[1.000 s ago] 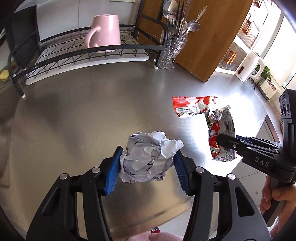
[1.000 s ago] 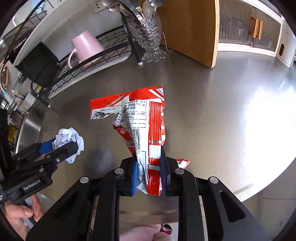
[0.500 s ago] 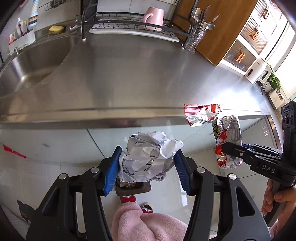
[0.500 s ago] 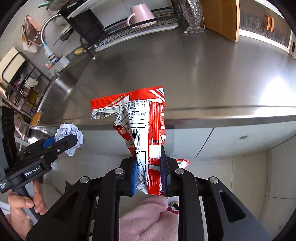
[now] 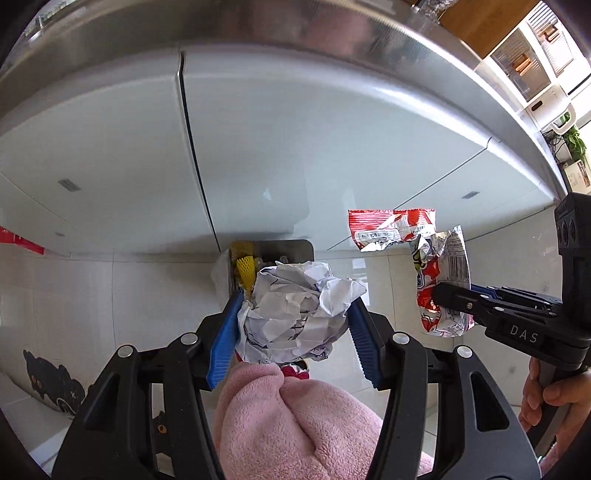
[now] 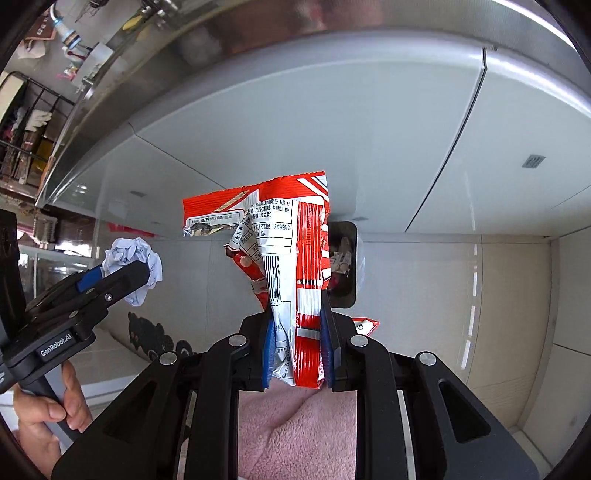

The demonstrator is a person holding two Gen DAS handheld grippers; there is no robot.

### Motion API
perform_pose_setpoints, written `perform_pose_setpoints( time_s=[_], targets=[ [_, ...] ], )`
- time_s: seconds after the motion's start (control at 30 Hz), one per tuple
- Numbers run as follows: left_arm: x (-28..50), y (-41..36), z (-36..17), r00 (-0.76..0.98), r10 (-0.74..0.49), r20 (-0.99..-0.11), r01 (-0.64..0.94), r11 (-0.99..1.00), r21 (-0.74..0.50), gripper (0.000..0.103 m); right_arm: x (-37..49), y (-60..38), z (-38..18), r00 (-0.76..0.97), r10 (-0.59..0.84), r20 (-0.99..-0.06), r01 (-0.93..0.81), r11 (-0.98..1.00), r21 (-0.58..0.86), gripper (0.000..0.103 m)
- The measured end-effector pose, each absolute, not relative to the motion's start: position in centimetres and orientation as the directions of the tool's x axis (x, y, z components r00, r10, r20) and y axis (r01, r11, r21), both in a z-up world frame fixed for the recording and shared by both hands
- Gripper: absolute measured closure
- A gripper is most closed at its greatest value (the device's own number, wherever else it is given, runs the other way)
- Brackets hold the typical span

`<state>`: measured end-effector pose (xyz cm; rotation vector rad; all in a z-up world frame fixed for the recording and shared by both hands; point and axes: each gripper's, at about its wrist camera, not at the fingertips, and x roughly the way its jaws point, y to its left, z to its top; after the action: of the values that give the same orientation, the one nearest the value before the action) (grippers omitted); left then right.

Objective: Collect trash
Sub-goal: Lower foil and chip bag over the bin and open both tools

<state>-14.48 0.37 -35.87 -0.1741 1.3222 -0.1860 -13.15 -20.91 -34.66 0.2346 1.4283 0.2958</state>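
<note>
My left gripper [image 5: 295, 332] is shut on a crumpled ball of white paper [image 5: 295, 314], held in the air over the floor. The paper ball also shows in the right wrist view [image 6: 135, 264]. My right gripper [image 6: 297, 352] is shut on a red and white snack wrapper [image 6: 288, 251], which hangs to the right in the left wrist view [image 5: 436, 266]. A grey trash bin [image 5: 288, 249] with trash inside stands on the floor against the cabinet, just beyond the paper ball. In the right wrist view the bin [image 6: 347, 266] sits behind the wrapper.
White cabinet doors [image 5: 295, 129] under the steel counter edge [image 5: 332, 33] fill the upper view. Tiled floor [image 6: 498, 314] lies below. Pink fleece clothing [image 5: 295, 424] is under both grippers. A black cat-print mat [image 5: 51, 384] lies at the left.
Both grippers have dropped from counter height to below the counter edge, still holding the paper ball and the wrapper. The trash bin on the floor has come into view.
</note>
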Motion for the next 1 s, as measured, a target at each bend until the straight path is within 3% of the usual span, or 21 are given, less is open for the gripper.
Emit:
perform_pose_setpoints(
  time_s=[0.33,0.6,0.77,0.93,1.0],
  targets=[
    [-13.1,0.5,-47.7,0.108,-0.258,-0.960,0.027,0.966,-0.256,0.050,-9.9,-18.7,-45.5,0.012,0.326,-0.945,0.020,0.945,0.327,0.081],
    [-11.3,0.5,-54.1,0.060,-0.266,-0.962,0.024,0.964,-0.265,0.049,-7.5,-17.0,-52.2,-0.029,0.310,-0.950,0.058,0.950,0.308,0.080],
    [-10.5,0.1,-55.9,0.041,-0.274,-0.961,0.028,0.962,-0.273,0.047,-6.8,-16.9,-54.3,-0.043,0.321,-0.946,0.096,0.944,0.316,0.072],
    [-10.2,0.1,-55.8,0.047,-0.275,-0.960,0.029,0.961,-0.274,0.044,-6.3,-16.4,-54.5,-0.037,0.336,-0.941,0.111,0.937,0.330,0.058],
    [-10.3,0.4,-55.7,0.043,-0.274,-0.961,0.025,0.962,-0.273,0.038,-6.6,-16.1,-54.6,-0.029,0.329,-0.944,0.112,0.939,0.324,0.055]
  ],
)
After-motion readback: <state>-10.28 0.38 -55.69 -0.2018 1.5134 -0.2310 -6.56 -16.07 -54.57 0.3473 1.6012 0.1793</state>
